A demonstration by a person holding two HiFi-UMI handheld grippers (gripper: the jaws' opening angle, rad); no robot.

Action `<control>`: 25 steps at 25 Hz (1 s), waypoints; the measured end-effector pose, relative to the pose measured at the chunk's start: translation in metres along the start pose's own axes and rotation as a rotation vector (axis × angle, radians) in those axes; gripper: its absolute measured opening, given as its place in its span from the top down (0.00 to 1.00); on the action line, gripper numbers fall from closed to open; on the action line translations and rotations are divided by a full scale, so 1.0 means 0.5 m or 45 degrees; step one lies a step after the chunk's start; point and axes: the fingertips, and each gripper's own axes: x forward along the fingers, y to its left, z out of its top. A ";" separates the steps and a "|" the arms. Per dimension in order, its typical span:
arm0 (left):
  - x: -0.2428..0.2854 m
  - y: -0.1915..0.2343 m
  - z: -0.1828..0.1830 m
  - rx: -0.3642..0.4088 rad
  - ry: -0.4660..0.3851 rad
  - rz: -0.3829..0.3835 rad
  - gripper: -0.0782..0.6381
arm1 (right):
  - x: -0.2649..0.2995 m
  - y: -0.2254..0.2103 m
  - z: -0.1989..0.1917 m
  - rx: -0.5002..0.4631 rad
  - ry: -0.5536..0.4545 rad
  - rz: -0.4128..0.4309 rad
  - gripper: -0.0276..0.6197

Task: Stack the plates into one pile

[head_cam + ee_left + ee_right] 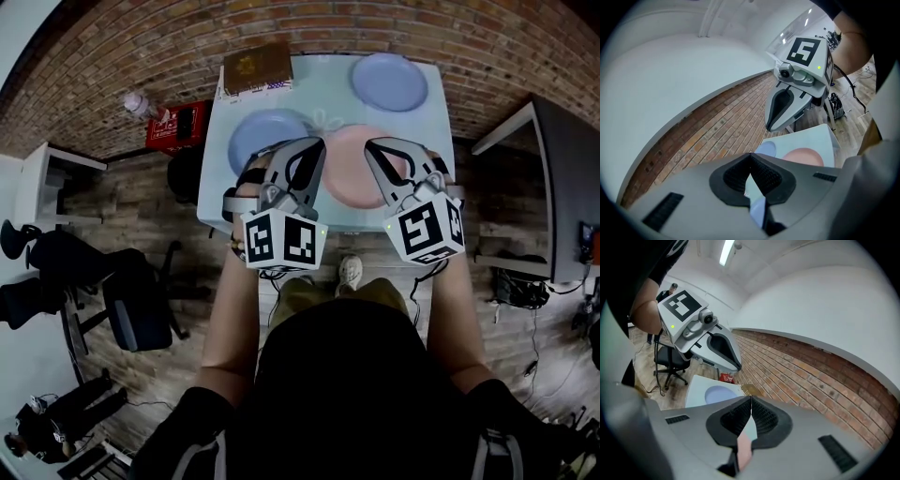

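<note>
At the left of the pale table (319, 89) a blue plate (260, 131) is laid flat, and above its near side the left gripper (314, 148) is held with jaws shut tip to tip on nothing, probably because no plate has yet been picked for lifting. The pink plate (347, 178) is seen just beside it, with the right gripper (373, 150) likewise closed and empty over it, both tools being pointed forward and slightly downward on outstretched forearms. A second blue plate (389, 82) is left well apart at the far right corner, so nothing is stacked yet.
</note>
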 end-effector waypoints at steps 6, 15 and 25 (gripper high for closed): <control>0.017 -0.002 0.001 0.008 -0.032 -0.047 0.86 | 0.017 0.004 -0.015 0.040 0.037 -0.009 0.90; 0.023 -0.037 -0.003 -0.030 -0.086 -0.149 0.86 | 0.041 0.054 -0.077 0.097 0.119 0.065 0.90; 0.022 -0.052 -0.017 -0.036 -0.067 -0.185 0.86 | 0.087 0.179 -0.179 0.202 0.249 0.273 0.69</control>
